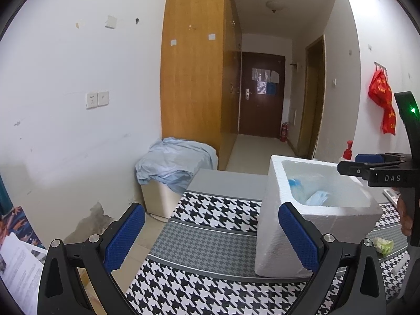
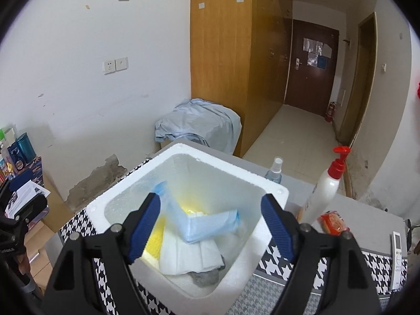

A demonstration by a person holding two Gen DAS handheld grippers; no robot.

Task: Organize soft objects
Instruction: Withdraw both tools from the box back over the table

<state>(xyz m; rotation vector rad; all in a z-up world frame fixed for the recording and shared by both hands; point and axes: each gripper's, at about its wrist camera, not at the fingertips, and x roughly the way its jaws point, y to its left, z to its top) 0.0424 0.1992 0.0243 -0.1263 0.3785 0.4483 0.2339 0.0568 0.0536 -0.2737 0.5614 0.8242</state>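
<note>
A white foam box (image 2: pixel 273 191) stands on the houndstooth tablecloth (image 2: pixel 375 262). Inside it lie a blue face mask (image 2: pixel 210 225), a folded white cloth (image 2: pixel 189 257), a yellow sponge (image 2: pixel 155 241) and a grey cloth (image 2: pixel 207 278). My right gripper (image 2: pixel 210 202) hangs open just above the box's mouth, with nothing between its pads. The left gripper (image 1: pixel 211 207) is open too, low over the tablecloth (image 1: pixel 210 210). Its right finger (image 1: pixel 299 236) sits in front of the foam box's (image 1: pixel 278 210) left wall. A crumpled pale green piece (image 1: pixel 384 245) lies on the table to the box's right.
Behind the box stand a white pump bottle with a red top (image 2: pixel 325 191) and a small spray bottle (image 2: pixel 274 170). A red packet (image 2: pixel 333 221) and a white remote (image 2: pixel 397 252) lie at the right. A bin draped in light blue cloth (image 1: pixel 173 165) stands by the wardrobe.
</note>
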